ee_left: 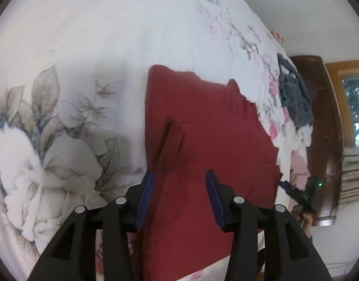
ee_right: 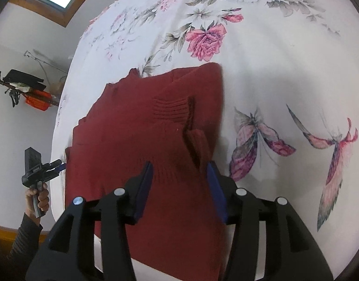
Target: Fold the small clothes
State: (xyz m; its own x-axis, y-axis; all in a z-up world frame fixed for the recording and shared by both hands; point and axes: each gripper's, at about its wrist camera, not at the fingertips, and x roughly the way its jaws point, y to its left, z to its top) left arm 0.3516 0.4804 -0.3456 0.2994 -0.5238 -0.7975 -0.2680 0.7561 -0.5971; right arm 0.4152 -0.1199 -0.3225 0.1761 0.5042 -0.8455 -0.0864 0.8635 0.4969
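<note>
Left wrist view: left gripper point(ee_left: 179, 175) spread wide, clutching nothing, poised over the near part of the dark red knit sweater point(ee_left: 203, 126). Sweater laid flat on the floral bedsheet point(ee_left: 86, 46), already partly folded, one sleeve turned in across the body, probably to square the shape before the next fold. Further along the bed, a heap of grey and white clothes point(ee_left: 294, 100) set apart, likely waiting their turn. Off the sweater's right edge, the other handheld gripper, small and dim near the bed's side.

Right wrist view: right gripper point(ee_right: 179, 167) likewise released, blue pads parted, empty, just above the sweater point(ee_right: 137, 145) beside the ribbed cuff point(ee_right: 172, 110) of the folded-in sleeve. At left, a hand point(ee_right: 38, 197) holding the left gripper point(ee_right: 60, 162) with its tips at the sweater's far edge. Seemingly both tools placed at opposite sides to lift and fold together.
</note>
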